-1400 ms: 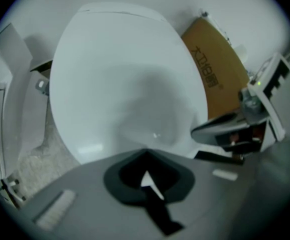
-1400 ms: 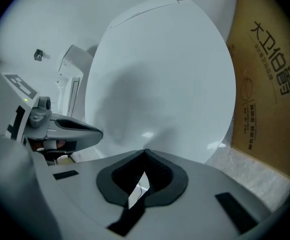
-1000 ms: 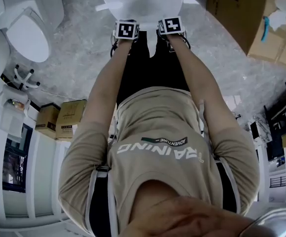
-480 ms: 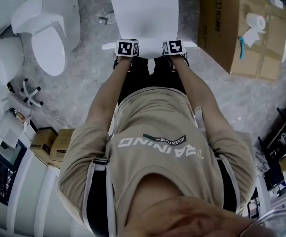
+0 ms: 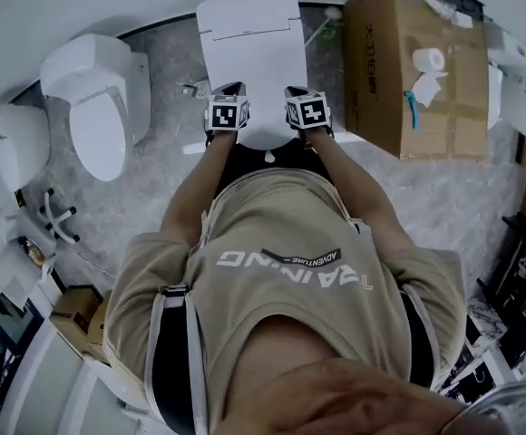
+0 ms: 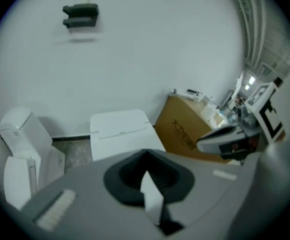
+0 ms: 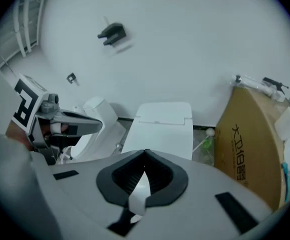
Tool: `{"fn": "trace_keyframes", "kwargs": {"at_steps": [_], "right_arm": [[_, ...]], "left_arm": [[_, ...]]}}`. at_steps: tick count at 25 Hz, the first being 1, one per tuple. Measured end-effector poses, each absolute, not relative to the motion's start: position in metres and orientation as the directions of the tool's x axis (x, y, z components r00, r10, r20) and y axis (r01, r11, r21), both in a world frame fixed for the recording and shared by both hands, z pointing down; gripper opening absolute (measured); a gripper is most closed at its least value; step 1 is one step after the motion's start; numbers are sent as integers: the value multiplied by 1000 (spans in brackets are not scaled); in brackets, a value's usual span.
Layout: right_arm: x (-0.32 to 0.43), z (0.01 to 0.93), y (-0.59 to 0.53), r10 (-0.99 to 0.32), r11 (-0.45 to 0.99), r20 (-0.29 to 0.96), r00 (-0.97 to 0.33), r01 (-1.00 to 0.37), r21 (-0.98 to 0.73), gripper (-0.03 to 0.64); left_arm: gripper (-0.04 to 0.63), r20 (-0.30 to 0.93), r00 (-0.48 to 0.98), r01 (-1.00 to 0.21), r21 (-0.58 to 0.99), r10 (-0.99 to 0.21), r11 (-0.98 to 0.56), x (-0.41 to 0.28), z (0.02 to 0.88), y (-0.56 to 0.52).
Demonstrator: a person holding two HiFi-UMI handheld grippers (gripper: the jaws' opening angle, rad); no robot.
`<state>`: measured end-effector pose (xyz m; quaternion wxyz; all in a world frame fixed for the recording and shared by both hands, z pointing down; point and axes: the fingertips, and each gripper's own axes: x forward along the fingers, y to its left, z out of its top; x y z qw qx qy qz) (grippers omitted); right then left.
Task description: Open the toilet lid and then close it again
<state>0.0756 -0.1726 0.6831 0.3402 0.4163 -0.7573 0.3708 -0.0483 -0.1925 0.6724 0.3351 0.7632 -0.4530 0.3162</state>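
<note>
Though above the toilet lid (image 5: 247, 57), left gripper (image 5: 229, 92) and right gripper (image 5: 297, 92) jaws together, empty.

The head view is pulling back: the toilet (image 5: 248, 53) is now showing whole, lid (image 5: 254, 71) down. The left gripper (image 5: 230, 93) and right gripper (image 5: 297, 93) are sitting lower in frame, and the cardboard box (image 5: 399, 71) is coming fully into sight.

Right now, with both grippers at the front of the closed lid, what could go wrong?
1. The left gripper and right gripper are over the toilet lid with jaws together and apparently nothing clamped, so a lift from there may slip off the smooth rim.
2. The cardboard box stands close on the right, and a wide elbow swing could hit it.
</note>
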Motion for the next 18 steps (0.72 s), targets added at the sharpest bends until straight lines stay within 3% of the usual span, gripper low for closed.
{"fn": "trace_keyframes", "kwargs": {"at_steps": [7,18], "right_arm": [[81,587,-227,-584,347,663,-468,-883,-317,11],[72,423,-285,-785,504,345,-514,-854,-127,11]], "left_arm": [[3,604,398,-907,143,-690,-397,-40,565,-249],[3,319,471,-879,89,-823,-468,-18,408,-309]]}}
